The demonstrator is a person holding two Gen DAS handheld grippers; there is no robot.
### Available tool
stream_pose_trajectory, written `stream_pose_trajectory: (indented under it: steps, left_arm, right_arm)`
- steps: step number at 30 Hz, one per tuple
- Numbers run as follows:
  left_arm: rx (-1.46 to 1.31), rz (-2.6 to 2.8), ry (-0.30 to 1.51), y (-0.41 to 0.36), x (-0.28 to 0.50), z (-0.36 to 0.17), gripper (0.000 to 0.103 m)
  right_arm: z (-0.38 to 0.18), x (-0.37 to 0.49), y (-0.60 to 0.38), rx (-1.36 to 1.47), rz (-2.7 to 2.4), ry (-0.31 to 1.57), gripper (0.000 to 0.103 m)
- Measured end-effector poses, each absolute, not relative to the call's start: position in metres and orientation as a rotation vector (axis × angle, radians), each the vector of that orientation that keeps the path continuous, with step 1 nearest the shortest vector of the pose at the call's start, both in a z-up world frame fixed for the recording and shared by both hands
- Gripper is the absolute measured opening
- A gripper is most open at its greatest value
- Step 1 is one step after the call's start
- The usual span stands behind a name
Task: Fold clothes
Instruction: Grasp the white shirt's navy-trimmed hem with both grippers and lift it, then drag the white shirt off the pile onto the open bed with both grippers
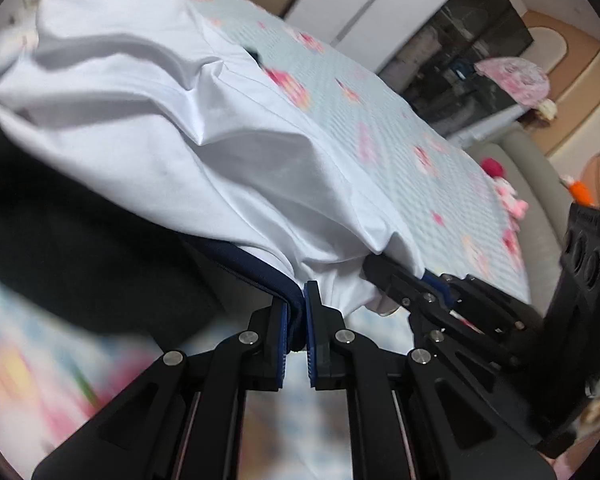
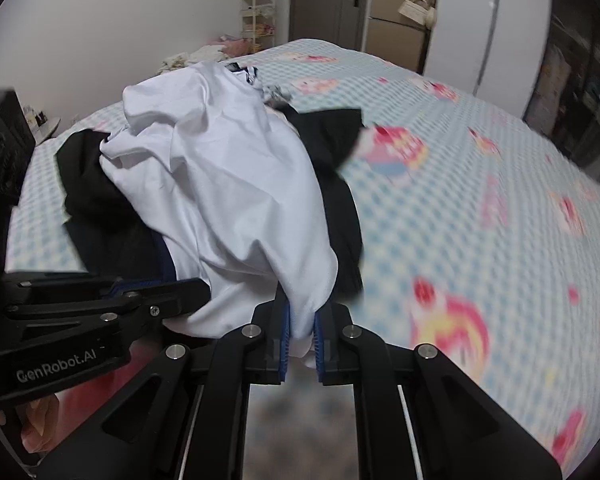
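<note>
A crumpled white garment [image 1: 180, 140] [image 2: 228, 184] lies bunched on the bed over a black garment [image 1: 60, 260] [image 2: 332, 148]. My left gripper [image 1: 296, 320] is shut on a navy-blue edge that runs out from under the white cloth. In the right wrist view the left gripper [image 2: 196, 286] reaches in from the left, its tip against the same bundle. My right gripper [image 2: 300, 332] is shut on a fold of the white cloth, which hangs down between its blue pads. From the left wrist view, the right gripper [image 1: 374, 268] sits close beside, clamped into the white fabric.
The bed sheet [image 1: 380, 112] [image 2: 480, 240] is light blue check with pink cartoon prints. Plush toys [image 1: 508, 196] lie at the bed's far edge. More clothes [image 2: 204, 56] are piled at the far side. A white wardrobe [image 1: 360, 0], shelf rack [image 2: 258, 12] and door [image 2: 324, 0] stand beyond.
</note>
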State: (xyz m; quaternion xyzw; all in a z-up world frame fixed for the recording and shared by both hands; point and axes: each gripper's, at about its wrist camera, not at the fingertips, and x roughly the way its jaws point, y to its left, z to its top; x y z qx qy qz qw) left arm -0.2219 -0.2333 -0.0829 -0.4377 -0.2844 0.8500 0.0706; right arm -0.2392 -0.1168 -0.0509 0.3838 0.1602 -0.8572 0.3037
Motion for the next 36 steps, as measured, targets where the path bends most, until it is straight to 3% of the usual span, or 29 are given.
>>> stream_pose_trajectory:
  steps: [9,16,26,28,29,32,33,36]
  left_arm:
    - [-1.402,2.277,-0.582,-0.064,-0.144,-0.090,0.008]
    - [-1.474,2.113,-0.471,0.045,-0.114,-0.107,0.006]
    - [-1.542,2.129,-0.402,0.053,-0.095,-0.129,0.010]
    - [-1.540,2.151,-0.405,0.047,-0.093,-0.127,0.013]
    - [-1.533,2.167,-0.408,0.042,-0.091,-0.125,0.021]
    - [-1.490,2.219,-0.460,0.022,-0.088,-0.114,0.047]
    - [-1.477,2.251,-0.476,0.011,-0.086,-0.110,0.047]
    - [-1.486,2.374,-0.447,-0.019,-0.079,-0.103,0.047]
  right_arm:
    - [-0.075,-0.143,0.051,1.249,-2.403,0.286,0.008]
    - [-0.081,-0.099,0.160,1.407,-2.517,0.184,0.009]
    - [-0.093,-0.070,0.199,1.444,-2.573,0.116,0.010]
    - [-0.096,-0.071,0.193,1.450,-2.570,0.159,0.020]
    - [-0.096,-0.072,0.193,1.456,-2.572,0.165,0.024]
    - [-0.098,-0.073,0.194,1.478,-2.564,0.154,0.048]
    - [-0.098,-0.073,0.194,1.487,-2.555,0.138,0.060]
    - [-0.098,-0.072,0.197,1.512,-2.529,0.090,0.062]
